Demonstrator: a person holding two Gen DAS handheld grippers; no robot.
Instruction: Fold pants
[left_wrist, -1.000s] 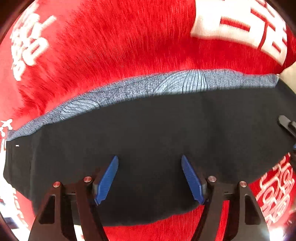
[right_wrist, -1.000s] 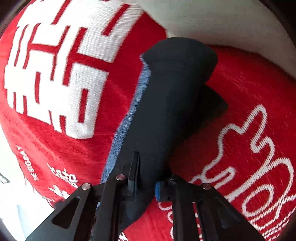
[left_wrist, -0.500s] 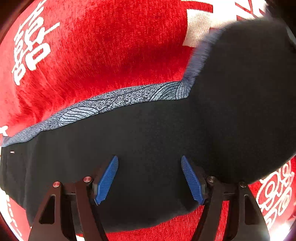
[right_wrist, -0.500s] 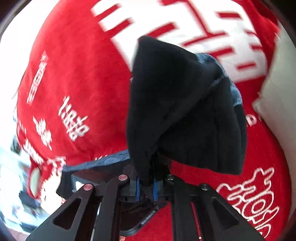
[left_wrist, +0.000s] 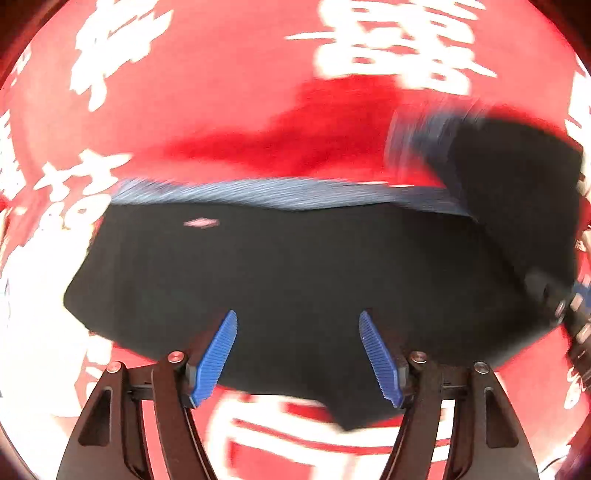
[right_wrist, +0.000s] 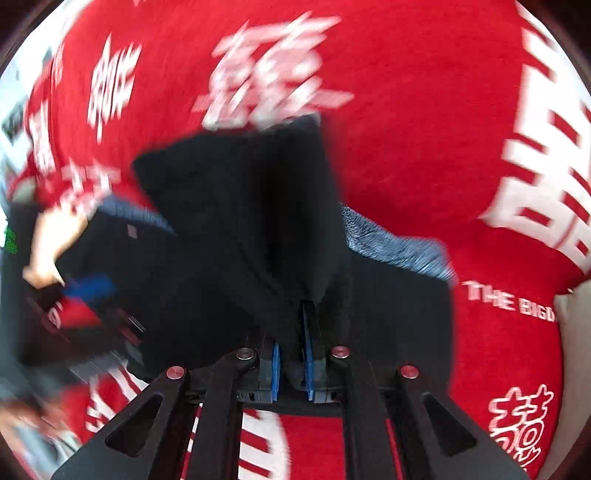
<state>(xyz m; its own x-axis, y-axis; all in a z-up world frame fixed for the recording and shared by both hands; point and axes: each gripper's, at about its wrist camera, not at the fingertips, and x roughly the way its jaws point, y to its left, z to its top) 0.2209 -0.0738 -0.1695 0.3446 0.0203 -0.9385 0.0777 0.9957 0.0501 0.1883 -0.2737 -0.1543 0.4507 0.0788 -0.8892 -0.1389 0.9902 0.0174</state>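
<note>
The black pants (left_wrist: 295, 273) with a blue-grey patterned waistband (left_wrist: 273, 192) lie on a red blanket. My left gripper (left_wrist: 297, 332) is open, its blue pads just above the black cloth, holding nothing. My right gripper (right_wrist: 291, 354) is shut on a fold of the pants (right_wrist: 251, 229) and holds that end lifted over the rest of the garment. In the left wrist view the lifted end (left_wrist: 517, 192) hangs at the right, with the right gripper (left_wrist: 569, 314) at the edge. In the right wrist view the left gripper's blue pad (right_wrist: 92, 288) and a hand show at the left.
The red blanket (left_wrist: 221, 110) with large white characters covers the whole surface under the pants. A pale cushion (right_wrist: 576, 332) shows at the right edge of the right wrist view. Both views are motion-blurred.
My right gripper has carried the lifted end of the pants further over the flat part, toward the left gripper. The left gripper stays open and has drawn back, so more of the garment shows.
</note>
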